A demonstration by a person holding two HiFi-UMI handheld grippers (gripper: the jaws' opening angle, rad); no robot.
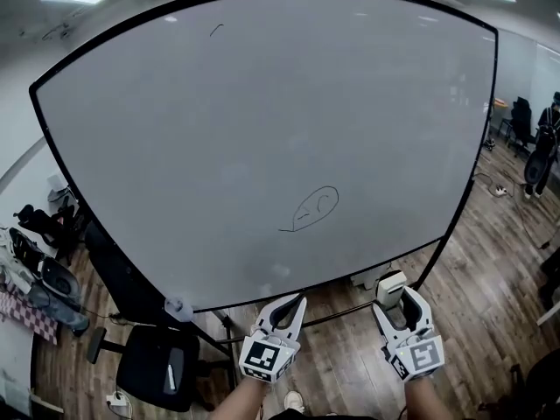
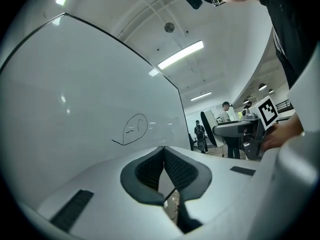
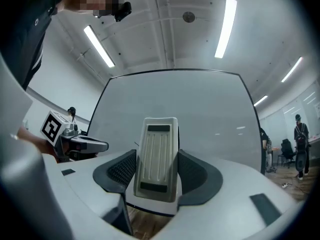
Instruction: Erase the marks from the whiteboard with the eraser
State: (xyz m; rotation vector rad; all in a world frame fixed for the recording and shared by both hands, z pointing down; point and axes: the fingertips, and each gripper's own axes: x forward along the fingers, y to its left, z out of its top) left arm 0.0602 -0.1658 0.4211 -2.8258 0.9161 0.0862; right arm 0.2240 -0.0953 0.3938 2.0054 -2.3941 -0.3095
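A large whiteboard (image 1: 262, 129) on a black frame fills the head view. It bears a black looped scribble (image 1: 312, 210) low at the middle and a small tick mark (image 1: 215, 30) near the top. My right gripper (image 1: 395, 300) is shut on a white ribbed eraser (image 3: 158, 156), held below the board's lower edge. My left gripper (image 1: 291, 302) is shut with nothing in it, its pads meeting at the tips. In the left gripper view the scribble (image 2: 134, 130) shows above the jaws. Both grippers hang below the board, apart from it.
A black office chair (image 1: 157, 366) stands at lower left on the wooden floor (image 1: 472, 278). Bags and clutter (image 1: 39, 269) lie along the left wall. People stand at the far right (image 1: 538, 151). A small white object (image 1: 178, 308) sits on the board's frame.
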